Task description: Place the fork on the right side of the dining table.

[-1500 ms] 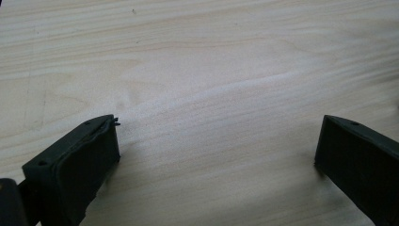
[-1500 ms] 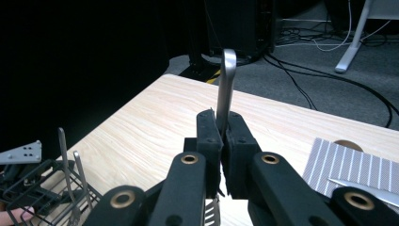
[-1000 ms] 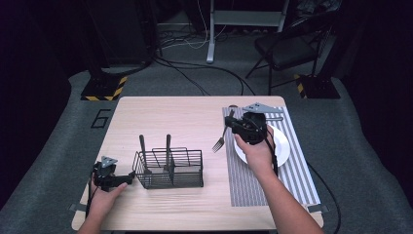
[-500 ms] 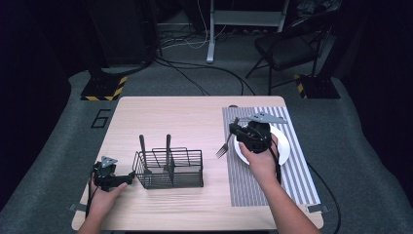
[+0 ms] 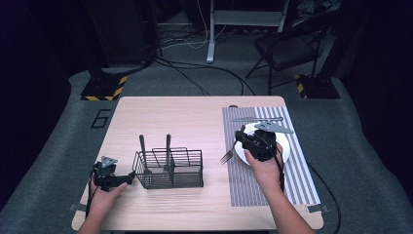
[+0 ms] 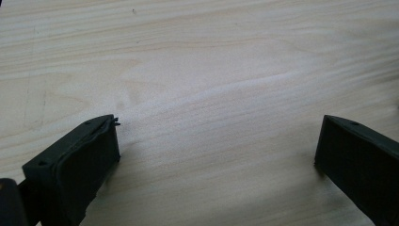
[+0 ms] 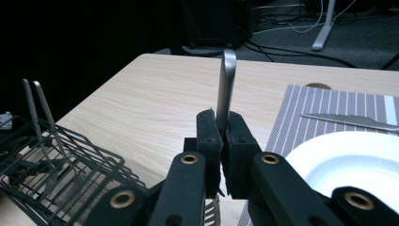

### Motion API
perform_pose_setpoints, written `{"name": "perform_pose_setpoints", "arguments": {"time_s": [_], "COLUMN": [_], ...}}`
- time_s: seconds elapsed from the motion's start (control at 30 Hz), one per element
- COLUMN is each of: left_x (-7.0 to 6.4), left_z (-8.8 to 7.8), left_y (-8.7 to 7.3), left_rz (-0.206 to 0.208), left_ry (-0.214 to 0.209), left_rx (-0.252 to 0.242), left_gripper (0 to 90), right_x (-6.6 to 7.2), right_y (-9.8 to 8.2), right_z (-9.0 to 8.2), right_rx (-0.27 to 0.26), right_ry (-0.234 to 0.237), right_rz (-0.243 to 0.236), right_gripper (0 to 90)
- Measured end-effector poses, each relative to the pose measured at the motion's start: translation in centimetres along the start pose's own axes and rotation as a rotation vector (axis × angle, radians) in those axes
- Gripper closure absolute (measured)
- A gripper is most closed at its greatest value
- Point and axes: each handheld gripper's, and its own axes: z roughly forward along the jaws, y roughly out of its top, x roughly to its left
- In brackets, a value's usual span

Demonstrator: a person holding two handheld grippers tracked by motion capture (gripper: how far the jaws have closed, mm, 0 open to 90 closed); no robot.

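My right gripper (image 5: 243,140) (image 7: 220,123) is shut on a metal fork (image 5: 229,154) (image 7: 227,80). It grips the handle, which sticks out beyond the jaws, while the tines hang low over the left edge of the striped placemat (image 5: 243,185). A white plate (image 5: 286,148) (image 7: 348,165) lies just right of this gripper. My left gripper (image 5: 127,177) (image 6: 216,146) rests open on the bare wood at the table's front left, nothing between its jaws, its tips close to the black wire caddy (image 5: 170,169).
Two utensil handles (image 5: 142,146) stand upright in the caddy (image 7: 56,160). A knife (image 5: 256,118) (image 7: 353,120) lies on the placemat behind the plate. The wooden table (image 5: 185,122) is bare in the middle. A chair and cables are on the floor beyond.
My right gripper has come down and slightly toward the near side with the fork, lowering the tines to the placemat's left edge. The left gripper has stayed put.
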Motion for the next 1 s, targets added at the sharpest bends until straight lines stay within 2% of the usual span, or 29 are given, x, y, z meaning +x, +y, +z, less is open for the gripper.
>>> {"name": "perform_pose_setpoints", "arguments": {"time_s": [1.0], "left_x": [0.0], "left_z": [0.0], "left_y": [0.0], "left_rz": [0.0], "left_ry": [0.0], "left_rx": [0.0], "left_gripper": [0.0], "right_x": [-2.1], "right_y": [-3.7], "right_z": [-1.0], "right_rx": [0.007], "right_ry": [-0.083], "right_rz": [0.027], "right_gripper": [86.6]}}
